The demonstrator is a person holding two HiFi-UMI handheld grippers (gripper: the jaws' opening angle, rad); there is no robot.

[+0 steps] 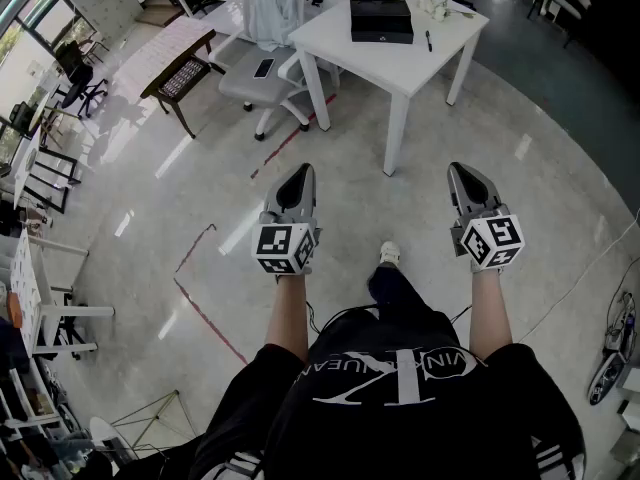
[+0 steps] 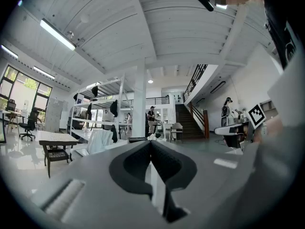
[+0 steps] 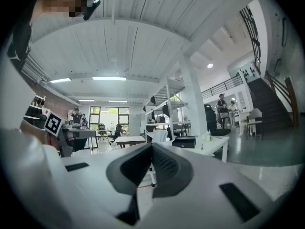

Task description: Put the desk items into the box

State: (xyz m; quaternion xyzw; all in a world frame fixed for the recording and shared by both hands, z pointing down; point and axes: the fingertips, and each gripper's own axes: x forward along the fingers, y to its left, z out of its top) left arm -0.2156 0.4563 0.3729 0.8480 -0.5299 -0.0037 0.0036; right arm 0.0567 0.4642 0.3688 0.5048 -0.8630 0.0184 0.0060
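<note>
The person stands on the pale polished floor (image 1: 480,138), well apart from the white rectangular table (image 1: 400,63) at the far side of the head view. On that table lies the flat black rectangular box (image 1: 381,20), its lid shut. Just right of the box lies a slim black pen (image 1: 428,40), and beyond the pen, near the far edge, sits a small white object (image 1: 436,8) too small to identify.

The left gripper (image 1: 300,172) and the right gripper (image 1: 461,168) are held out in front of the body, side by side and well apart from each other, both pointing toward the table. Neither touches anything. In the left gripper view the left gripper (image 2: 150,143) has its two dark ribbed jaws brought together at the tips with nothing between them. In the right gripper view the right gripper (image 3: 151,145) is likewise closed tip to tip and empty, and the black box (image 3: 185,142) shows beyond it on the white table (image 3: 212,146).

Left of the table stands a grey office chair (image 1: 250,86) with a dark phone (image 1: 264,67) on its seat. Further left stands a low brown wooden bench (image 1: 180,68). Thin red tape lines (image 1: 205,313) run across the floor near the person's left side.
</note>
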